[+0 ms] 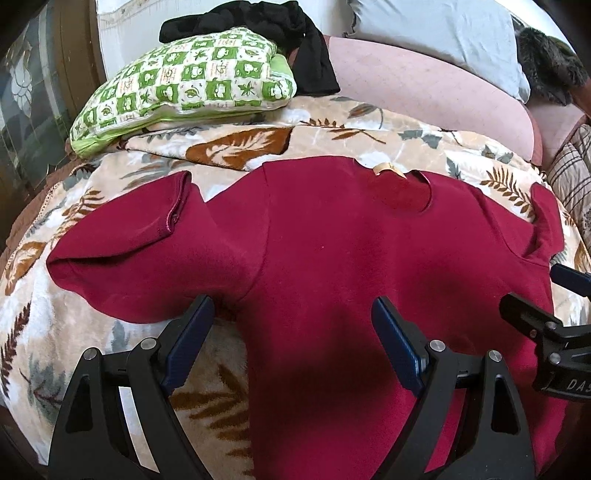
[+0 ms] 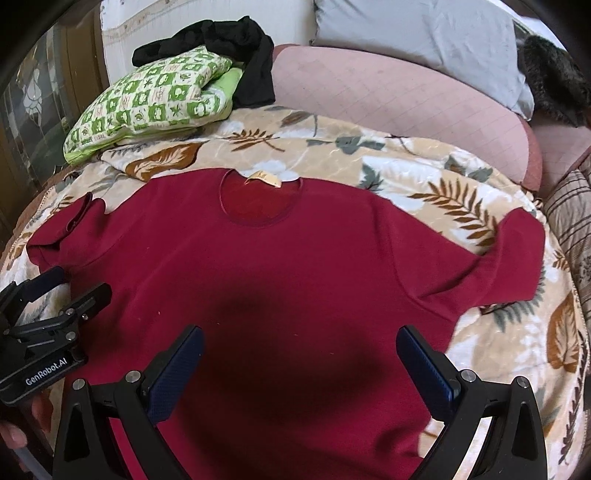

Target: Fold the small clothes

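A dark red short-sleeved shirt point(image 1: 332, 251) point(image 2: 277, 258) lies spread flat on a leaf-patterned blanket point(image 1: 229, 144) point(image 2: 424, 177), neck opening and tan label point(image 2: 264, 178) at the far side. Its left sleeve point(image 1: 140, 221) is partly folded back on itself; the right sleeve point(image 2: 517, 254) lies out flat. My left gripper point(image 1: 293, 317) hovers open over the shirt's left side near the armpit. My right gripper point(image 2: 301, 350) hovers open above the lower middle of the shirt. Each gripper shows at the edge of the other's view, the right gripper point(image 1: 535, 291) and the left gripper point(image 2: 74, 284). Nothing is held.
A green checked pillow point(image 1: 192, 81) point(image 2: 155, 99) with a black garment point(image 1: 258, 22) point(image 2: 236, 48) on it lies at the far left. A pink cushion point(image 1: 436, 92) point(image 2: 406, 99) and a grey pillow point(image 2: 417, 33) sit behind. A plaid cushion point(image 2: 569, 221) is at the right. A hand point(image 2: 14, 439) holds the left gripper.
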